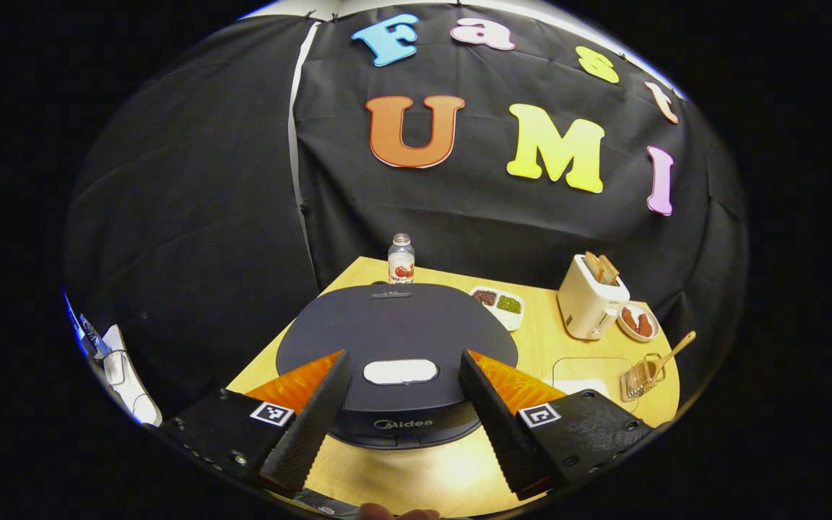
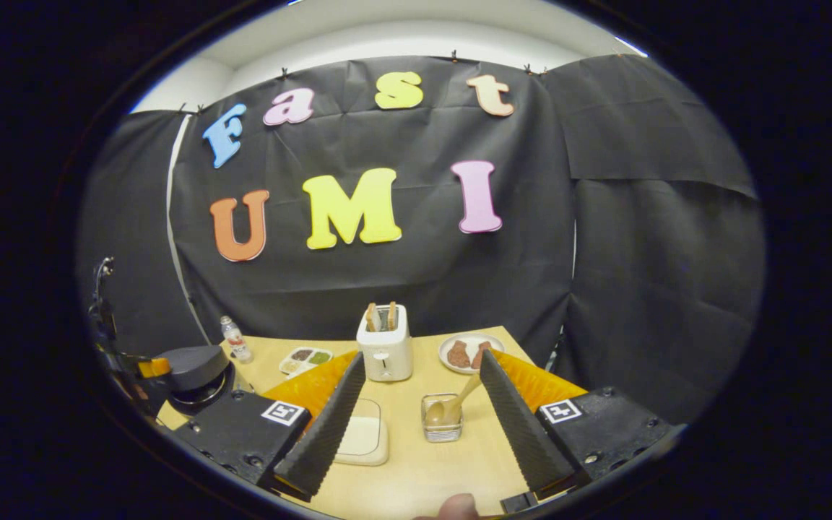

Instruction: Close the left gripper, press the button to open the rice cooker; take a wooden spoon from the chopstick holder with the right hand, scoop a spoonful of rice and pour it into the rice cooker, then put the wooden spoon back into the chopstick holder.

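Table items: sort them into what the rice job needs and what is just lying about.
Needed:
rice cooker, lid shut
its white button
wooden spoon
chopstick holder, spoon inside
rice container
left gripper, jaws apart
right gripper, jaws apart

Lying about:
toaster
bottle
divided dish of beans
plate of brown food

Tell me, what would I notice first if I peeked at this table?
Probably the big dark rice cooker, lid shut, sitting right in front of the open left gripper. Next comes the white toaster with bread in its slots at the back of the table, and the wooden spoon leaning in the chopstick holder, ahead of the open right gripper.
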Demonstrator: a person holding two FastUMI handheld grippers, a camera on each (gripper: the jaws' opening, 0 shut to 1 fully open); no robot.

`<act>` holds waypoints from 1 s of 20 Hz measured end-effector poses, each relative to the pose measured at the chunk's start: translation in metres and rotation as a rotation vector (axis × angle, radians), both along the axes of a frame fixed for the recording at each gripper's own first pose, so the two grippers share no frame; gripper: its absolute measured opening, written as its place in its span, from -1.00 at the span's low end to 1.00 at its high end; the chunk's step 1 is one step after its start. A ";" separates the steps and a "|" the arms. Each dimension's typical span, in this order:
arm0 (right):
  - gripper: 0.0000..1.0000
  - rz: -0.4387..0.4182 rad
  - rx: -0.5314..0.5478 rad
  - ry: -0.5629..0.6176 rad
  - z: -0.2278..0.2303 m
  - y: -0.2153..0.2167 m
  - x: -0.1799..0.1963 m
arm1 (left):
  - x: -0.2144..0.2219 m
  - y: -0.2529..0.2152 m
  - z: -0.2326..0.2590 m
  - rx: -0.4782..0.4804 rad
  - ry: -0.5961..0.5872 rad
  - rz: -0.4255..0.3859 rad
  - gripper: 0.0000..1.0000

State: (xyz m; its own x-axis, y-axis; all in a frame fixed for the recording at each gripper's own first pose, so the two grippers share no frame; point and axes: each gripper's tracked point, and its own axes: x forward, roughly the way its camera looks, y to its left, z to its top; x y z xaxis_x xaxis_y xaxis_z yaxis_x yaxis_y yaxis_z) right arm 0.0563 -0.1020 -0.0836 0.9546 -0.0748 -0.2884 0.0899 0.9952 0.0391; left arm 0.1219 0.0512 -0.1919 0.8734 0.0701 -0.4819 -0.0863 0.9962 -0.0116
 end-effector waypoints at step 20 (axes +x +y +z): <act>0.96 0.133 0.034 0.018 -0.019 0.020 0.050 | -0.018 0.001 -0.051 0.005 0.022 0.090 1.00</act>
State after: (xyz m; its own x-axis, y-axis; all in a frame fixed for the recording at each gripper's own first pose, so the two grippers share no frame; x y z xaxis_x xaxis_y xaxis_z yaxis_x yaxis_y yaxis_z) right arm 0.1058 -0.0820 -0.1028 0.9501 0.0616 -0.3058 -0.0414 0.9965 0.0722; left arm 0.1035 0.0526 -0.2427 0.8525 0.1501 -0.5007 -0.1758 0.9844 -0.0042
